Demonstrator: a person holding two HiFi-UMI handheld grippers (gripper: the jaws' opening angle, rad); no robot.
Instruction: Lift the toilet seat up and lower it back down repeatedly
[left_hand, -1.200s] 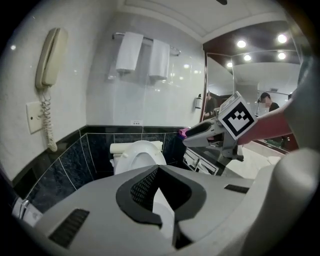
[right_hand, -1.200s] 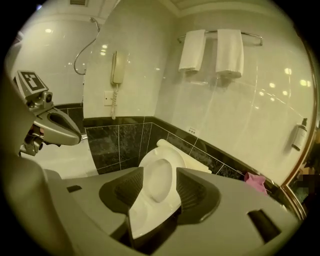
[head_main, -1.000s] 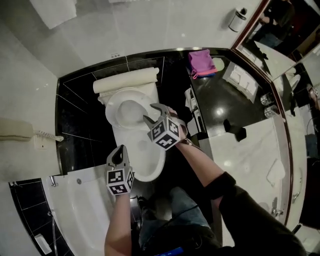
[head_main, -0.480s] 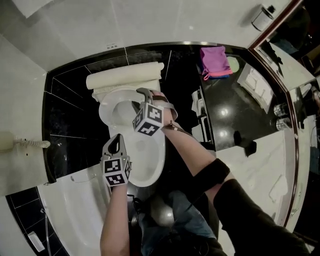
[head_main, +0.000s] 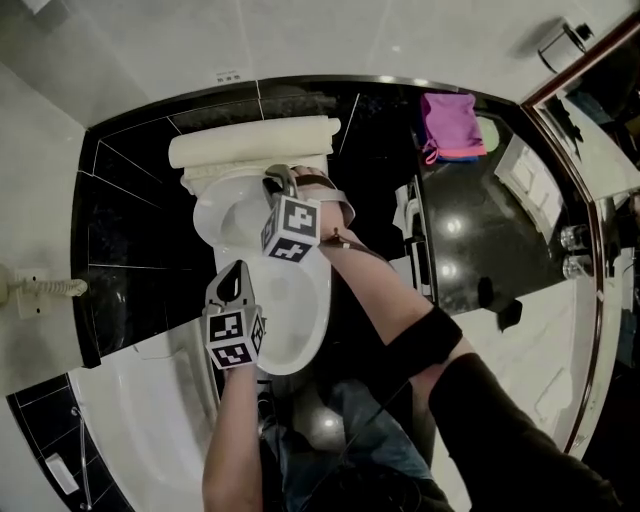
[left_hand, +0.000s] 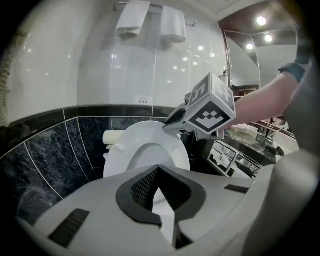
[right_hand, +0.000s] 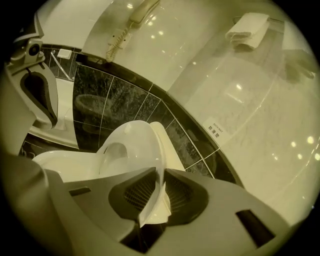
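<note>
Right gripper (head_main: 282, 185) moved in, fingers closing on toilet seat (right_hand: 131, 131), unseen overhead.

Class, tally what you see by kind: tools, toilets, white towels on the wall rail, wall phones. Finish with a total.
tools: 2, the left tool and the right tool
toilet: 1
towels: 2
phone: 1
total: 6
</note>
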